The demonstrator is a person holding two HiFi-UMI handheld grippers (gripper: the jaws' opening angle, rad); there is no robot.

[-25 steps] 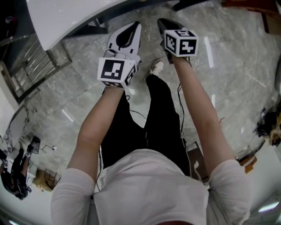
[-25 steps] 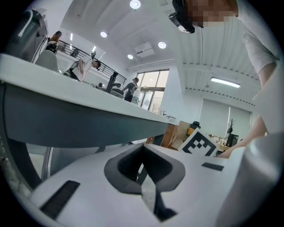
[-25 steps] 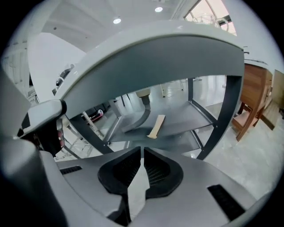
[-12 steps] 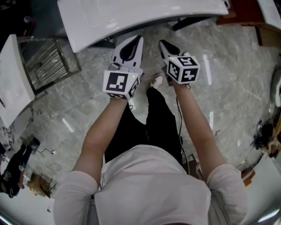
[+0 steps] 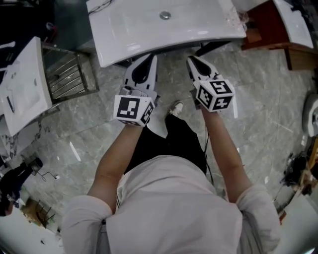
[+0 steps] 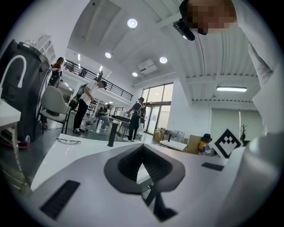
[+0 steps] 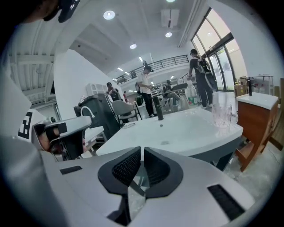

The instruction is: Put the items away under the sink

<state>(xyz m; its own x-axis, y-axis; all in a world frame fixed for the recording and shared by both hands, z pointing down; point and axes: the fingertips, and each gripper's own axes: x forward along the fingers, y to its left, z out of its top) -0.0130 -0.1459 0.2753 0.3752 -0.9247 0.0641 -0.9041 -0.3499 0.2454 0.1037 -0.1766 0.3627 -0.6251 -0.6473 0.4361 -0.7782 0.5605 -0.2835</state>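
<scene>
A white sink [image 5: 164, 27] with a round drain [image 5: 165, 15] fills the top of the head view. Both grippers are held out over the marble floor, just short of the sink's front edge. My left gripper [image 5: 150, 58] has its jaws shut with nothing between them. My right gripper [image 5: 192, 60] is also shut and empty. The right gripper view shows the sink [image 7: 186, 128] with a dark tap [image 7: 159, 111] and a clear glass jug [image 7: 222, 108] near its right end. A pair of glasses [image 6: 69, 141] lies on the white top in the left gripper view. The space under the sink is hidden.
A metal rack [image 5: 64, 74] and a second white basin [image 5: 22, 89] stand at the left. A brown wooden cabinet [image 5: 271, 34] stands right of the sink. Several people stand in the hall behind, seen in both gripper views. My foot [image 5: 175, 107] is on the floor between the grippers.
The view has swung forward, so the sink and its drain have come fully into sight. Both grippers have stayed shut and side by side, now close to the sink's front edge.
</scene>
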